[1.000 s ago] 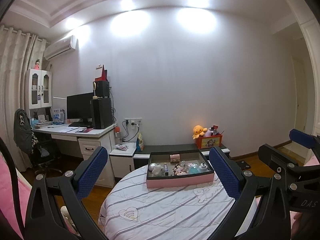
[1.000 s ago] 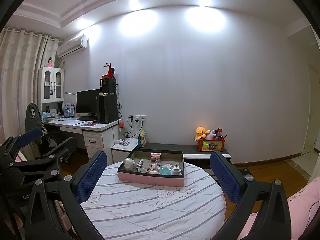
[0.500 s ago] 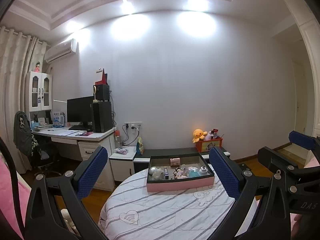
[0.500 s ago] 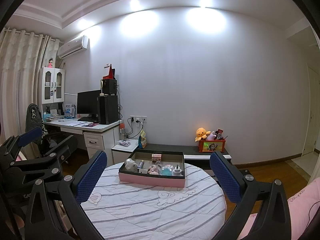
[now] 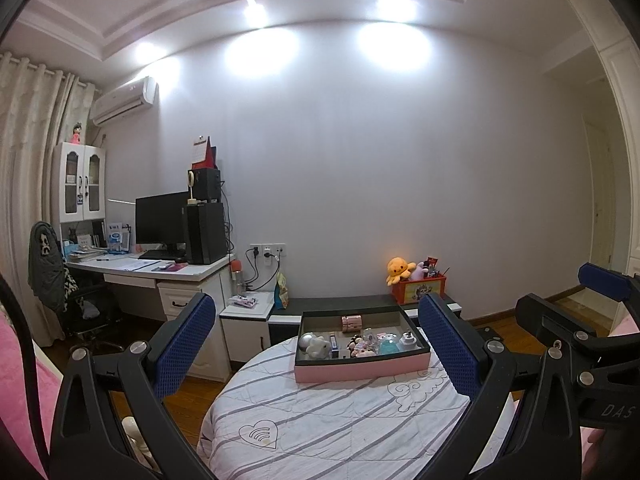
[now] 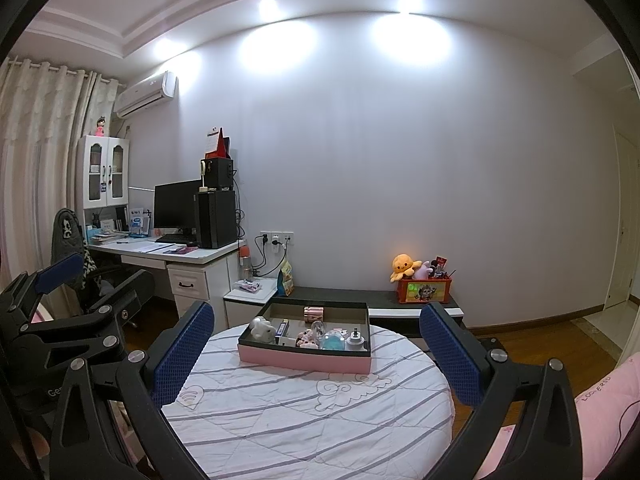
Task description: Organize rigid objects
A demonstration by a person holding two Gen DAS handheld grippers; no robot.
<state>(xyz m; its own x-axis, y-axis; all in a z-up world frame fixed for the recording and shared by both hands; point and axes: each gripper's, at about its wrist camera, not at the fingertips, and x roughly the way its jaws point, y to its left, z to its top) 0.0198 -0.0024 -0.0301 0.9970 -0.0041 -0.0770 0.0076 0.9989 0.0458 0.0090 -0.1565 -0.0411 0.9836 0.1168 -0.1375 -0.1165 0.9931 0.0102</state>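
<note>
Left claw (image 5: 316, 354): jaws spread wide, nothing between the blue textured pads, held off above the near side of the round counter (image 5: 320, 432) with its white quilted, grey-striped cover. Right claw (image 6: 316, 354): likewise spread wide and empty, level with its partner; the left claw's black frame shows at the left edge of the right wrist view.

The shallow rectangular box (image 5: 360, 372), pink outside with a dark rim and lining, sits on the far half of the counter. Inside, along its near wall, stand a white plush-looking figure (image 6: 262, 330), a small teal dome (image 6: 333, 342), a white plug-shaped piece (image 6: 356, 339) and several small pinkish trinkets; a rose-gold cylinder (image 6: 313, 312) lies apart near the back wall. No loose item shows on the cover outside the box.

Judgement: the scene fits either an approach to items awaiting sorting within the box or a withdrawal after placing them; the views do not settle which. Any further reach calls for a descent over the box's near wall, and the close-packed front row leaves little room for the pads.
</note>
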